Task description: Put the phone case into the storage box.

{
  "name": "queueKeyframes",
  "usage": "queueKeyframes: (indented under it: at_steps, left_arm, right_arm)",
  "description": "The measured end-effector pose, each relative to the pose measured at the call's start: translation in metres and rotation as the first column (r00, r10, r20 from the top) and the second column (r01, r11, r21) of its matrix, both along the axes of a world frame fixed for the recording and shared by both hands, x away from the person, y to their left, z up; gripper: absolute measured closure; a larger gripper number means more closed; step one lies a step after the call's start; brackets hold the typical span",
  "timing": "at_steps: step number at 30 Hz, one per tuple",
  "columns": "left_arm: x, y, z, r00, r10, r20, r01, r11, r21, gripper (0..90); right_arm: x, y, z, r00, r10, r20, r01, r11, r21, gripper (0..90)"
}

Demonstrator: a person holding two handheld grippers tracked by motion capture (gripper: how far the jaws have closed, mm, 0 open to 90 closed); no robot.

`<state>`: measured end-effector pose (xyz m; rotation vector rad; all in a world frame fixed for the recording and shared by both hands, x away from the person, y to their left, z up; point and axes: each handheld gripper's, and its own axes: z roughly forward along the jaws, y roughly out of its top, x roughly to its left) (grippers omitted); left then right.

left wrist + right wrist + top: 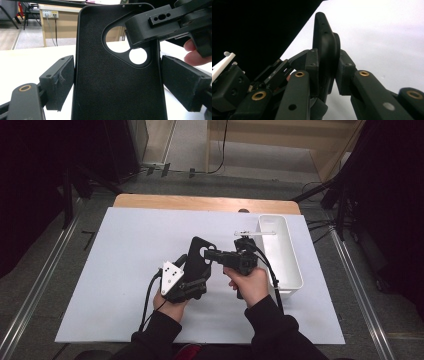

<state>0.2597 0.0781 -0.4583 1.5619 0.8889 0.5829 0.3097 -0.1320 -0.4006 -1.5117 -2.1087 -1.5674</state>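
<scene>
Phone case [196,257] upright at table [120,270] centre, clamped by its long edges in left hand-held gripper [192,282]; right hand-held gripper [212,255], from 3 o'clock, pinched on case's top corner. White bin [290,270] at 3 o'clock.

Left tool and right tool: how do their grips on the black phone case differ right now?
The left tool spans the phone case across its width, jaws wide apart, one pad on each long edge; the right tool pinches the case through its thin wall, jaws nearly together. The left tool holds the lower part; the right tool grips the upper edge by the camera cutout. Shared: both clamp the same case, held up off the table.
</scene>
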Motion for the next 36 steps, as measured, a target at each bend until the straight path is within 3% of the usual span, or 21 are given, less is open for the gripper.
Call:
queueKeyframes:
  at_steps: [13,17,19,22,36]
  left_arm:
    - [-0.0004,0.0006,0.0026,0.9999,-0.010,0.013,0.010,1.0000,0.003,13.3]
    - [0.0017,0.0015,0.0036,0.9993,-0.036,-0.012,0.036,0.9992,-0.015,12.8]
    - [0.0033,0.0013,0.0038,0.9983,-0.053,-0.027,0.052,0.9984,-0.021,8.1]
    - [0.0040,-0.0032,0.0042,0.9967,-0.067,-0.045,0.068,0.9974,0.021,1.4]
    - [0.0069,-0.0033,0.0065,0.9918,-0.101,-0.078,0.104,0.9936,0.042,0.4]
  right_arm:
    - [-0.0018,-0.0007,0.0045,0.9998,0.007,-0.019,-0.007,0.9999,0.009,74.9]
    - [-0.0021,-0.0014,0.0059,0.9999,0.003,-0.013,-0.003,0.9999,0.011,74.8]
    - [-0.0016,-0.0027,0.0061,1.0000,0.003,-0.009,-0.003,1.0000,0.007,74.9]
    - [-0.0011,-0.0039,0.0060,0.9999,-0.002,-0.014,0.002,1.0000,0.005,74.8]
    - [0.0000,-0.0056,0.0044,1.0000,-0.002,0.009,0.002,0.9994,-0.034,74.9]
